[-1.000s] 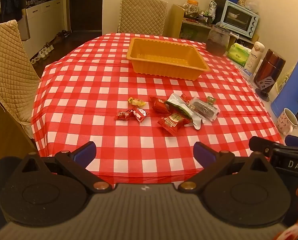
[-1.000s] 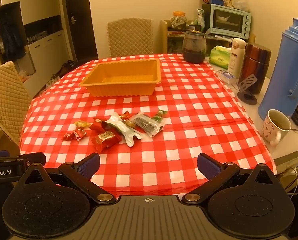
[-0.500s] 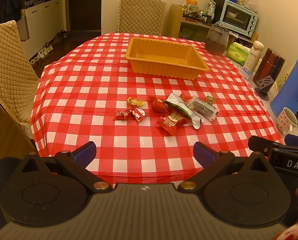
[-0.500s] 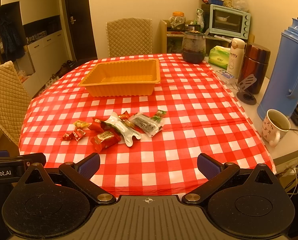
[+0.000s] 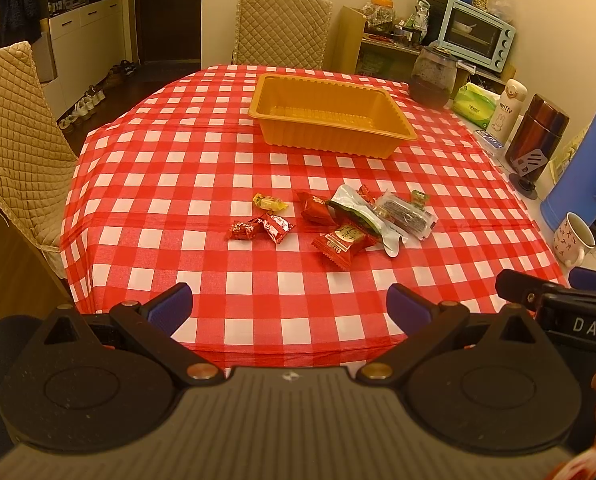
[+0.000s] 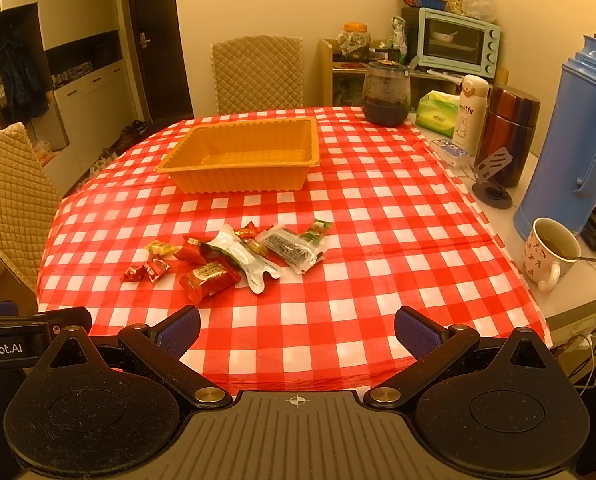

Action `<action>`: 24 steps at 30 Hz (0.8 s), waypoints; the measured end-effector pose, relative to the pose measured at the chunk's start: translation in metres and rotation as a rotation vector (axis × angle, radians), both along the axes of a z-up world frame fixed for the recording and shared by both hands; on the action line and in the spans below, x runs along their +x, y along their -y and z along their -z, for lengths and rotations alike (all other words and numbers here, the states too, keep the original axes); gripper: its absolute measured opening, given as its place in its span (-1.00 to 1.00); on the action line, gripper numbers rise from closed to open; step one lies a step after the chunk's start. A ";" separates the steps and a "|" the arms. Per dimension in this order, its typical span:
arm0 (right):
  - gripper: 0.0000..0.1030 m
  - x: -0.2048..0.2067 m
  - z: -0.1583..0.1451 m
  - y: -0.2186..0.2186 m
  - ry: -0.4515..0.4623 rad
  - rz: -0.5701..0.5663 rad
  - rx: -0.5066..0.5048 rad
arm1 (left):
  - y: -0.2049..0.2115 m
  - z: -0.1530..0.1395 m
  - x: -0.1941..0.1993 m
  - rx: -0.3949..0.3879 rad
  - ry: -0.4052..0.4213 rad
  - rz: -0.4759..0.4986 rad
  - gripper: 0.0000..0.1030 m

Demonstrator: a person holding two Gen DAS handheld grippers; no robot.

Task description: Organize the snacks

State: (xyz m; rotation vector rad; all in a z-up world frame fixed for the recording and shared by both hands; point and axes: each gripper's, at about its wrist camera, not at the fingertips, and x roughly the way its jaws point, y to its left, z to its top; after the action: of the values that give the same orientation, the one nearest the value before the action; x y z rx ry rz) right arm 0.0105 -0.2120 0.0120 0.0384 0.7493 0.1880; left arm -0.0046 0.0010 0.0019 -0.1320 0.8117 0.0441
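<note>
Landmark for all positions: orange tray (image 5: 329, 114) (image 6: 242, 158), standing on the red-and-white checked tablecloth (image 5: 178, 184) (image 6: 377, 220), nothing visible inside it.

Left gripper (image 5: 289, 306): tongs spread wide apart, holding nothing, poised over the table edge on the near side of the tray, well apart from it. Right gripper (image 6: 296, 332): tongs likewise wide apart, nothing between them, also at the near edge. In the left wrist view the right gripper's black body shows at the right margin (image 5: 557, 312).

Snacks, all on the cloth on the near side of the tray, between it and the grippers, none in the tray:
- yellow candy (image 5: 269, 201) (image 6: 160, 247), at the left of the group.
- two small red candies (image 5: 260, 229) (image 6: 146, 271), touching each other, just nearer than the yellow one.
- red packet (image 5: 315, 208) (image 6: 192, 249), right of the yellow candy.
- larger red packet with gold label (image 5: 343, 240) (image 6: 209, 277), the nearest of the group.
- white-and-green pouch (image 5: 365, 216) (image 6: 244, 258), lying partly over the neighbouring packets.
- clear packet with dark contents (image 5: 403, 214) (image 6: 294, 249), at the right of the group, touching the pouch.
- small green-wrapped candy (image 5: 419, 197) (image 6: 315, 227), on the tray side of the clear packet.

Off the cloth, right of the tray: blue thermos jug (image 6: 569, 140), white mug (image 6: 549, 254) with liquid and a spoon, brown flask (image 6: 507, 132). Beyond the tray: dark glass jar (image 6: 385, 94), quilted chair (image 6: 258, 74).
</note>
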 end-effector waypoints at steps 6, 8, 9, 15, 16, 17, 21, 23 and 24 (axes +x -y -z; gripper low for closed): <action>0.99 0.001 0.001 0.003 -0.001 0.002 0.003 | 0.001 0.001 0.000 0.004 0.002 0.001 0.99; 0.99 0.001 0.001 0.002 -0.001 0.002 0.002 | 0.001 0.001 0.000 0.001 0.001 0.001 0.99; 0.99 0.001 0.001 0.002 -0.001 0.003 0.001 | 0.001 0.001 0.000 0.002 0.001 0.001 0.99; 0.99 0.001 0.001 0.002 -0.002 0.003 0.000 | 0.003 0.002 0.000 0.000 -0.001 0.001 0.99; 0.99 0.001 0.001 0.002 -0.002 0.003 0.001 | 0.003 0.002 0.000 0.001 -0.001 0.001 0.99; 0.99 0.001 0.002 0.003 -0.002 0.003 0.002 | 0.003 0.002 0.000 0.002 -0.001 0.001 0.99; 0.99 0.001 0.001 0.002 -0.002 0.003 0.001 | 0.003 0.002 0.000 0.001 -0.002 0.001 0.99; 0.99 0.001 0.002 0.003 -0.002 0.006 0.002 | 0.003 0.002 0.000 0.002 -0.001 0.001 0.99; 0.99 0.001 0.002 0.003 -0.002 0.005 0.001 | 0.003 0.002 0.000 0.000 -0.002 0.001 0.99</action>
State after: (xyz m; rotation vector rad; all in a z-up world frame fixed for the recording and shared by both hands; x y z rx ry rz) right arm 0.0116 -0.2150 0.0096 0.0419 0.7512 0.1835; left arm -0.0044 -0.0017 0.0003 -0.1315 0.8135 0.0436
